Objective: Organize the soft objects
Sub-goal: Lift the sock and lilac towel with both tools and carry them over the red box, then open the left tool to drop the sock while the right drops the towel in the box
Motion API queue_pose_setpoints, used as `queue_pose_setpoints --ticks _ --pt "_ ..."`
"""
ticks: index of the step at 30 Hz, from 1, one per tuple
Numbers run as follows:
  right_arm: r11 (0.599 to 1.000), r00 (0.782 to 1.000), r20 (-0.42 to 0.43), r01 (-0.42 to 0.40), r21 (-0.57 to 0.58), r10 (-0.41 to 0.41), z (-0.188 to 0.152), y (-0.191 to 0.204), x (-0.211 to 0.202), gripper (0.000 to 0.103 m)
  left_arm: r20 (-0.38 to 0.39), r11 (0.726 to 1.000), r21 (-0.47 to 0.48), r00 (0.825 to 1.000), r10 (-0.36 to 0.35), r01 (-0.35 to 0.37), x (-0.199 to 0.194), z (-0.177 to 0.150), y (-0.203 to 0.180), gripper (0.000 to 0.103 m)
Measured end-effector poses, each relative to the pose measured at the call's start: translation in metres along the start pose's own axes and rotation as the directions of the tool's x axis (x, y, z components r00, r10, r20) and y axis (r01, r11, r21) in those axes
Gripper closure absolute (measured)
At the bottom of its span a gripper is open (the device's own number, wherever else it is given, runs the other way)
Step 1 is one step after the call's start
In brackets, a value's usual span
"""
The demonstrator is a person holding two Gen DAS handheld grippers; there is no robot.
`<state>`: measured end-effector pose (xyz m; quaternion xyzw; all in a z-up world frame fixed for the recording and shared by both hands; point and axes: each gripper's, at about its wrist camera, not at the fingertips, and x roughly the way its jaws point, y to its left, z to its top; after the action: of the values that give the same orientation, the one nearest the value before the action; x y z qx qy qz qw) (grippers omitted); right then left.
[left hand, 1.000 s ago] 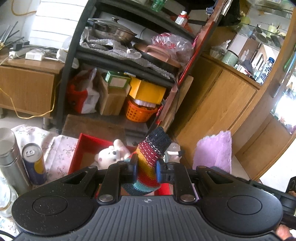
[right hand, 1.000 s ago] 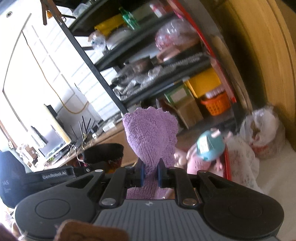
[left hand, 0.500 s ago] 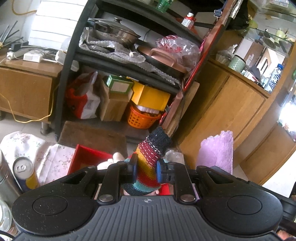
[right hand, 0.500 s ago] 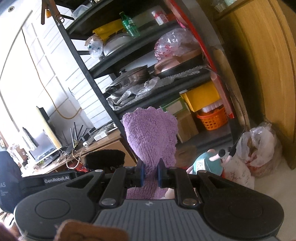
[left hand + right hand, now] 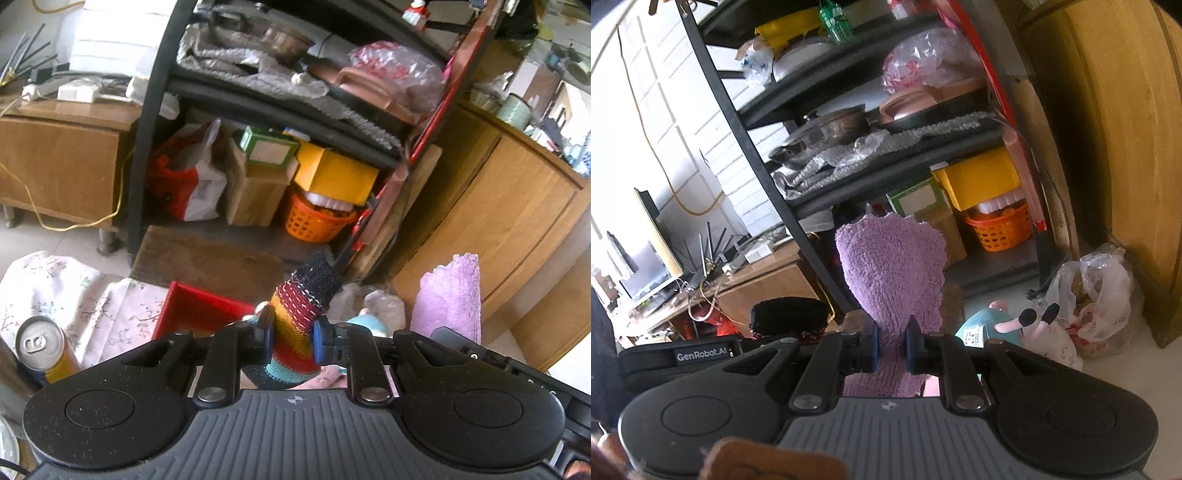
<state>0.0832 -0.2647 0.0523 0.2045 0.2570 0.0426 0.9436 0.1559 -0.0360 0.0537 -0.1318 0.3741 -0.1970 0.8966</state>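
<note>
My left gripper (image 5: pixel 290 341) is shut on a rainbow-striped knitted sock (image 5: pixel 299 317) with a dark cuff that sticks up between the fingers. My right gripper (image 5: pixel 891 345) is shut on a fluffy purple cloth (image 5: pixel 892 269), which also shows at the right of the left wrist view (image 5: pixel 448 295). Below the left gripper sits a red box (image 5: pixel 192 308), its contents mostly hidden by the gripper. A teal and pink plush toy (image 5: pixel 1008 326) lies below the right gripper.
A black shelf rack (image 5: pixel 280 110) with pots, boxes and an orange basket (image 5: pixel 317 221) stands ahead. A wooden cabinet (image 5: pixel 498 206) is at the right. A drink can (image 5: pixel 40 349) stands on a floral cloth (image 5: pixel 74 291) at the left. A plastic bag (image 5: pixel 1097 291) lies by the cabinet.
Both grippers have risen and tilted up, each still holding its item. The red box and white plush have dropped lower in the left view; the silver flask has left the frame.
</note>
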Motion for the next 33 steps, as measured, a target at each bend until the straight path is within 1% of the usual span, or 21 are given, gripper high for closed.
queue_pose_setpoints --ticks 6,9,11,12,13,14,15,16,18,20,22,28,33 --pt "0.999 0.998 -0.053 0.037 -0.011 -0.038 -0.005 -0.005 0.024 0.103 -0.041 0.999 -0.007 0.999 0.036 -0.036 0.020 -0.003 0.008 0.083" --pt "0.998 0.996 -0.071 0.055 -0.011 -0.056 -0.007 -0.008 0.033 0.103 -0.060 0.999 0.000 0.997 0.053 -0.053 0.029 -0.007 0.011 0.080" --pt "0.998 0.993 -0.098 0.069 -0.016 -0.070 -0.010 -0.011 0.042 0.103 -0.076 0.997 0.011 0.995 0.071 -0.070 0.035 -0.010 0.013 0.076" --pt "0.997 0.991 -0.111 0.077 -0.014 -0.078 -0.012 -0.013 0.046 0.103 -0.081 0.997 0.012 0.993 0.082 -0.081 0.038 -0.011 0.014 0.070" --pt "0.996 0.988 -0.124 0.086 -0.013 -0.087 -0.014 -0.015 0.051 0.103 -0.087 0.996 0.014 0.992 0.088 -0.087 0.041 -0.012 0.015 0.061" --pt "0.995 0.986 -0.139 0.094 -0.017 -0.095 -0.017 -0.016 0.055 0.103 -0.097 0.996 0.020 0.991 0.090 -0.088 0.044 -0.014 0.015 0.057" --pt "0.994 0.981 -0.161 0.103 -0.023 -0.105 -0.019 -0.018 0.060 0.103 -0.101 0.996 0.025 0.991 0.092 -0.090 0.045 -0.015 0.015 0.048" --pt "0.993 0.978 -0.178 0.111 -0.025 -0.114 -0.022 -0.019 0.063 0.103 -0.098 0.995 0.030 0.990 0.099 -0.096 0.046 -0.016 0.015 0.044" --pt "0.992 0.972 -0.198 0.121 -0.030 -0.125 -0.026 -0.021 0.067 0.099 -0.094 0.994 0.043 0.990 0.109 -0.105 0.045 -0.016 0.014 0.043" --pt "0.991 0.970 -0.202 0.133 -0.030 -0.137 -0.027 -0.022 0.067 0.094 -0.092 0.994 0.039 0.990 0.106 -0.103 0.042 -0.016 0.015 0.040" --pt "0.990 0.970 -0.197 0.137 -0.032 -0.141 -0.027 -0.023 0.064 0.089 -0.089 0.994 0.040 0.990 0.110 -0.107 0.038 -0.016 0.015 0.039" --pt "0.987 0.970 -0.185 0.156 -0.034 -0.159 -0.025 -0.023 0.054 0.089 -0.091 0.992 0.044 0.988 0.122 -0.118 0.028 -0.020 0.016 0.037" --pt "0.980 0.957 -0.213 0.184 -0.071 -0.195 -0.032 -0.025 0.051 0.089 -0.102 0.993 0.029 0.988 0.118 -0.116 0.020 -0.024 0.020 0.036"
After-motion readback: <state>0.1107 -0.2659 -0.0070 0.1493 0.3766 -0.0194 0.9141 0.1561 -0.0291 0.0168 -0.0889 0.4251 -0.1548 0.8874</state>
